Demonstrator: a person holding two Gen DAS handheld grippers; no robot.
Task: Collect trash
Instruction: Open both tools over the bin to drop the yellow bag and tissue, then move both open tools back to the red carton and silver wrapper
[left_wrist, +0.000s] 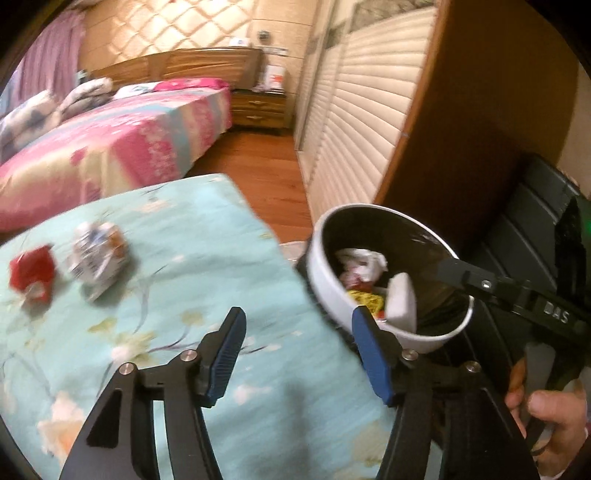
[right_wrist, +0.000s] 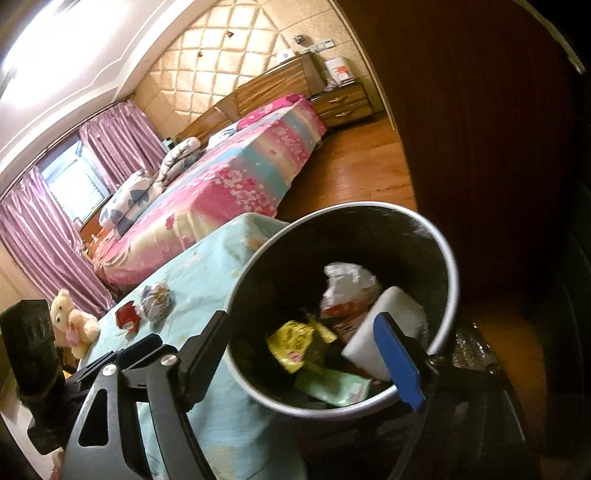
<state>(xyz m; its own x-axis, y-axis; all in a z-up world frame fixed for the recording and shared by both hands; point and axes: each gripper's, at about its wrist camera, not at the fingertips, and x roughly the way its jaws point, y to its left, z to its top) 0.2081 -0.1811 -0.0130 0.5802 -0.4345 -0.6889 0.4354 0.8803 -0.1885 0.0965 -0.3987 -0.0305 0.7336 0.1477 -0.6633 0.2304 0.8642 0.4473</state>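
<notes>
Two crumpled pieces of trash wait on the pale turquoise flowered cloth (left_wrist: 177, 266): a red crushed wrapper (left_wrist: 31, 275) and, just beside it, a white printed paper ball (left_wrist: 99, 258). We hold the round white bin with the dark inside (left_wrist: 325, 273) at the cloth's near edge, and it already carries a white foam block (left_wrist: 402, 299), a yellow printed packet (right_wrist: 291, 341), a pale green packet (right_wrist: 338, 387) and a crumpled white wrapper (left_wrist: 360, 258).

Our left gripper (left_wrist: 299, 354) stands with its blue pads apart over the cloth and nothing between them. Our right gripper (right_wrist: 306, 350) is spread wide across the bin's mouth; its blue pad sits by the foam block, but we see nothing pinched.

We judge a drop into the bin is finished and the next pickup is in hand. The next move calls for the left gripper to travel across the cloth to the paper ball, close on its crushed bulk without pushing it away, and carry it back over the rim. The red wrapper lies so close that it may get nudged.
</notes>
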